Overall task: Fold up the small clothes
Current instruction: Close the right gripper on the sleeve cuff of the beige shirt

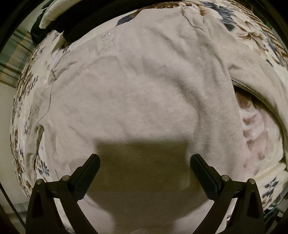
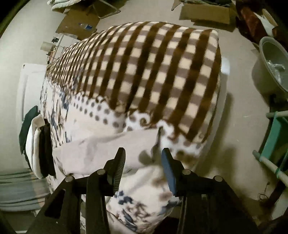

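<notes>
A pale grey garment point(image 1: 136, 93) lies spread on a floral bedspread point(image 1: 259, 32) and fills most of the left wrist view. A faint print patch point(image 1: 106, 44) shows on its far left. My left gripper point(image 1: 144, 158) hovers just above the garment's near part, open wide and empty, its shadow on the cloth. In the right wrist view a corner of the pale garment point(image 2: 108, 145) lies on the bed. My right gripper point(image 2: 143, 153) is open above that corner, holding nothing.
A brown checked blanket point(image 2: 153, 72) covers the far part of the bed. Folded white and black clothes point(image 2: 40, 149) are stacked at the bed's left edge. A grey basin point(image 2: 273, 59), green frame point(image 2: 273, 136) and cardboard boxes point(image 2: 205, 14) stand on the floor.
</notes>
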Tool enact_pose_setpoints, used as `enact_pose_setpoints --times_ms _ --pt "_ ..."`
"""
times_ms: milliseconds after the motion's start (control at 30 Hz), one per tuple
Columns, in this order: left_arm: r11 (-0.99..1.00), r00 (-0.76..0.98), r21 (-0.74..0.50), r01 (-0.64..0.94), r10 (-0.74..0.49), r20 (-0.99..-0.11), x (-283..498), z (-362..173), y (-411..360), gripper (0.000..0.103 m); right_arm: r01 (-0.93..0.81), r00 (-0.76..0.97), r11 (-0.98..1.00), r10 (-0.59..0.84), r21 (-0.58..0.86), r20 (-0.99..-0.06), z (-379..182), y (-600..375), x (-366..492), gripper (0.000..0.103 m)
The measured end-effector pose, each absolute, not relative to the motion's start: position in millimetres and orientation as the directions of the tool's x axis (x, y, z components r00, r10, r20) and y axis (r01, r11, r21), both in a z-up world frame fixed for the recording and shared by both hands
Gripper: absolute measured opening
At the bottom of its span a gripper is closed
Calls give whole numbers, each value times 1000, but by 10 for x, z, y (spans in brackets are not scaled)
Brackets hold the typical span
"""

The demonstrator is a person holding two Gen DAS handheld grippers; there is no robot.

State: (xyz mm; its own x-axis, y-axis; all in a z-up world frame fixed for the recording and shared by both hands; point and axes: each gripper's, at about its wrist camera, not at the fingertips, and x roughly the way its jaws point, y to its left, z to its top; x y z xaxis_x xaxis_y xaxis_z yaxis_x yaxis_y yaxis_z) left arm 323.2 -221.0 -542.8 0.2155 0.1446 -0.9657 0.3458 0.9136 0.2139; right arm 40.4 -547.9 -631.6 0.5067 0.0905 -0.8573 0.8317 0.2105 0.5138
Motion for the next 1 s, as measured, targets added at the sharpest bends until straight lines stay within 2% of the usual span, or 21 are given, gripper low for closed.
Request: enact_pose_setpoints --times_ms 200,300,433,600,633,700,800,867,900,1000 --pt "907 227 224 357 148 -963 3178 -5437 -2247 103 812 497 243 190 531 -847 -6686 -5491 602 46" --pt "906 231 227 358 150 -961 3167 -5433 -2244 103 777 534 263 205 572 -820 -6666 -5404 697 46" --pt "906 230 227 356 151 -961 3148 -5440 -2248 103 663 658 234 269 711 -703 -6532 -5304 758 45" --pt "908 230 227 353 151 -961 3113 -5433 -2258 103 719 581 272 271 640 -768 -6623 -5332 888 46" --pt "907 230 227 354 151 -962 3113 -5432 -2259 103 720 583 255 284 646 -761 -6686 -5343 911 38" --pt "907 232 227 356 150 -961 3109 -5425 -2258 103 712 596 240 289 660 -749 -6701 -5341 915 7" --pt "906 233 225 357 147 -961 3081 -5429 -2247 103 648 694 118 316 752 -647 -6637 -5328 776 7" --pt "908 229 223 355 147 -962 3086 -5434 -2234 103 641 726 44 288 766 -624 -6636 -5393 533 7" --pt "910 227 221 352 146 -963 3085 -5434 -2231 103 651 730 15 260 759 -632 -6641 -5433 431 7" --pt "911 225 222 348 149 -963 3088 -5434 -2230 103 754 643 12 195 657 -741 -6700 -5521 239 8"
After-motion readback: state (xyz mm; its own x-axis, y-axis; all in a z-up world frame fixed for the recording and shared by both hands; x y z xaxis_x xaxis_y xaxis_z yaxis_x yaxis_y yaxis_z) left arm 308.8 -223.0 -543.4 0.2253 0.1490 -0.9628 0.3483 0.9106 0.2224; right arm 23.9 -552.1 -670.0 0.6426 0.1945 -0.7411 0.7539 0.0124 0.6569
